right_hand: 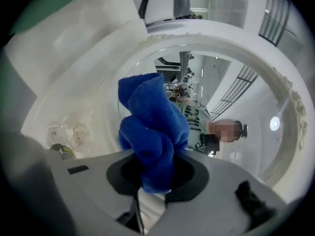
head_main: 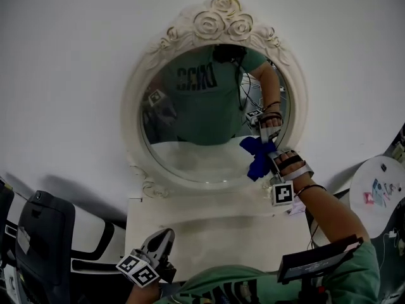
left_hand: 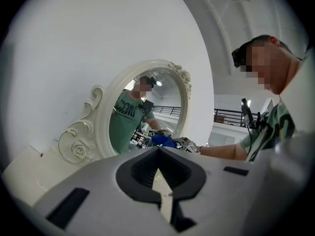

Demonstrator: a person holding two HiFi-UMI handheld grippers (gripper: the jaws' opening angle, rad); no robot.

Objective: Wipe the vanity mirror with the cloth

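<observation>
A round vanity mirror (head_main: pixel 196 125) in an ornate cream frame (head_main: pixel 218 18) stands on a white vanity table (head_main: pixel 209 227) against the wall. My right gripper (head_main: pixel 269 149) is shut on a bunched blue cloth (head_main: pixel 258 158), which lies against the glass at its lower right. The right gripper view has the cloth (right_hand: pixel 152 132) bulging out of the jaws (right_hand: pixel 153 183) close to the glass (right_hand: pixel 231 82). My left gripper (head_main: pixel 161 240) hangs low over the table's front left edge, shut and holding nothing. Its own view looks up at the mirror (left_hand: pixel 142 112) and the far cloth (left_hand: pixel 162 140).
A black chair (head_main: pixel 44 233) stands left of the table. At the right is a round white side table (head_main: pixel 380 189) with small items on it. A dark flat device (head_main: pixel 319 258) hangs at the person's chest. White wall surrounds the mirror.
</observation>
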